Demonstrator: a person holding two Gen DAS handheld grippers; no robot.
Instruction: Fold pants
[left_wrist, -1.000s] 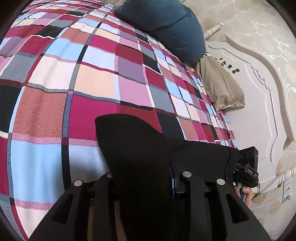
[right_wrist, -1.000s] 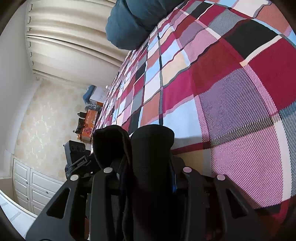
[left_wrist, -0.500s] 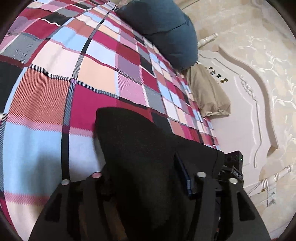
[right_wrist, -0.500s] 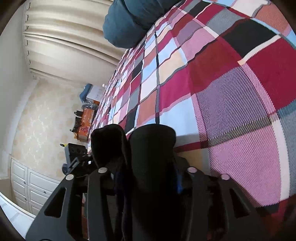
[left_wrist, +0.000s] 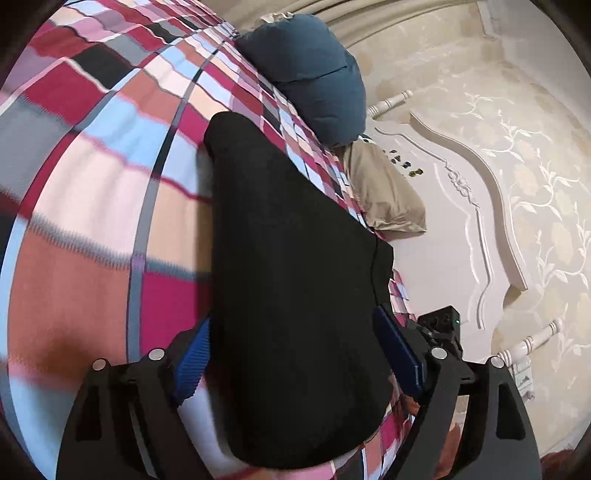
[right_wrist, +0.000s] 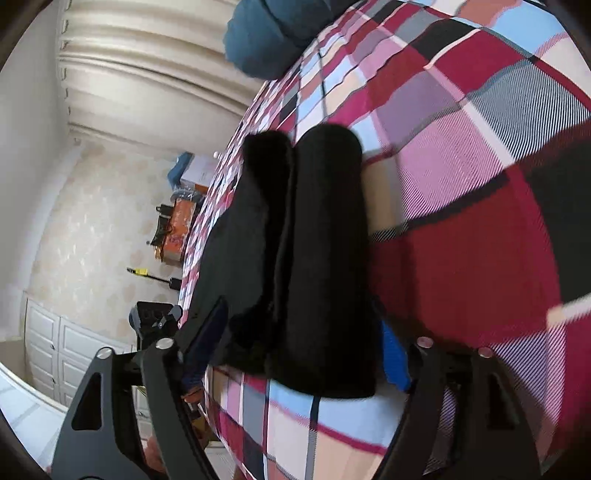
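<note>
Underneath, plaid bedspread (left_wrist: 92, 221); beyond, cream headboard (left_wrist: 461, 206)

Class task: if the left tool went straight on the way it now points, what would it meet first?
Probably the black pants, lying between the open left tool fingers; beyond them, the plaid bedspread. Depth is uncertain.

Bedroom with a plaid-covered bed

We see a red, pink and blue plaid bedspread (left_wrist: 92, 206), a teal pillow (left_wrist: 314, 77) and a tan pillow (left_wrist: 384, 195) against a carved cream headboard (left_wrist: 476, 206), floral wallpaper (left_wrist: 535, 147), pale pleated curtains (right_wrist: 147, 70), white cabinet doors (right_wrist: 55, 343) and an orange box (right_wrist: 177, 232).
</note>
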